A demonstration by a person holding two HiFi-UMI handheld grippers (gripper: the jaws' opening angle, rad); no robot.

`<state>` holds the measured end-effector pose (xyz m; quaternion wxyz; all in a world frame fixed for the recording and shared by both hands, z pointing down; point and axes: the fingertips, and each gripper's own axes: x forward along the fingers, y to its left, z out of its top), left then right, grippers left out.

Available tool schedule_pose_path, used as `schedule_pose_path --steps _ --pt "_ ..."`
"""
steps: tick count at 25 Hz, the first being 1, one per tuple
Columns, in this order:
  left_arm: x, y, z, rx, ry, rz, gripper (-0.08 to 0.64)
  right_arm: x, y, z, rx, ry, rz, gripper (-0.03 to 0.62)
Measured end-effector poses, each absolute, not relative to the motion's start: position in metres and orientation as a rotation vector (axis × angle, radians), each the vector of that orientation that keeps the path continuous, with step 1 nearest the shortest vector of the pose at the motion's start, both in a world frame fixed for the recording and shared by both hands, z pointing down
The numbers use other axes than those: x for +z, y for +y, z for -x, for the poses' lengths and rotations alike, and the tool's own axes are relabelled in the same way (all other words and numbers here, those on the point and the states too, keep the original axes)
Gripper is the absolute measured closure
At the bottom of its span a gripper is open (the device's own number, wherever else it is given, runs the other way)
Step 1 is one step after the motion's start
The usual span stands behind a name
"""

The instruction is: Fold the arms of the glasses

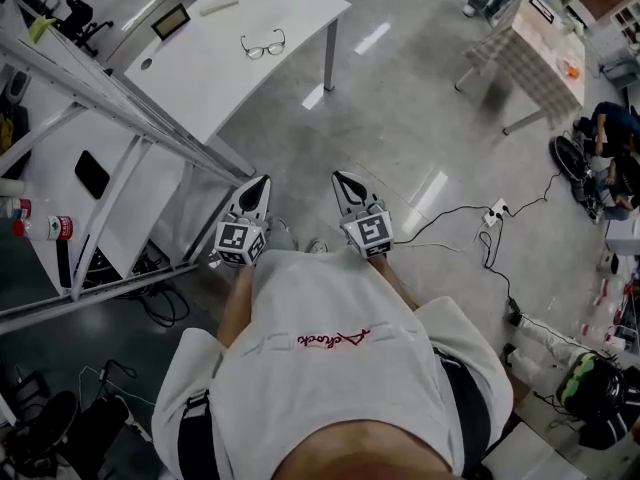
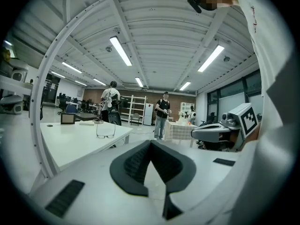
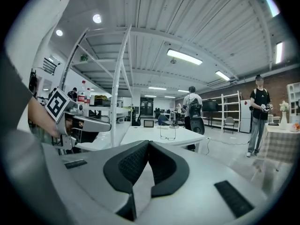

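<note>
The glasses (image 1: 263,44) lie with arms unfolded on a white table (image 1: 200,78), far ahead of both grippers. My left gripper (image 1: 258,183) and right gripper (image 1: 347,180) hover side by side over the floor, close to the person's body, both shut and empty. In the left gripper view the glasses (image 2: 106,136) stand small on the table beyond the closed left gripper (image 2: 151,143), with the right gripper (image 2: 211,134) beside it. In the right gripper view the glasses (image 3: 168,137) sit straight ahead past the closed right gripper (image 3: 148,143).
A slanted white metal frame (image 1: 120,118) runs between me and the table's near left. A small framed screen (image 1: 170,20) stands on the table. A checked-cloth table (image 1: 530,58) is at far right. Cables (image 1: 480,228) lie on the floor. People (image 2: 162,114) stand far off.
</note>
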<state>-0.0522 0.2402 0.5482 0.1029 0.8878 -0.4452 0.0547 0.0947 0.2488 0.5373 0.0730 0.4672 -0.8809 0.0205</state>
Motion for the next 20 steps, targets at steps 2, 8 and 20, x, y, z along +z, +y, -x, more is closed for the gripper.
schedule_pose_path --steps 2,8,20 --pt "0.548 0.236 0.052 0.159 -1.324 -2.617 0.538 0.538 0.244 -0.095 0.058 -2.655 -1.396 0.584" --pt "0.552 0.217 0.047 0.153 -1.337 -2.611 0.538 0.539 0.226 -0.093 0.042 -2.676 -1.37 0.584" --pt "0.56 0.128 0.039 0.11 -1.301 -2.627 0.538 0.54 0.142 -0.1 0.005 -2.648 -1.394 0.588"
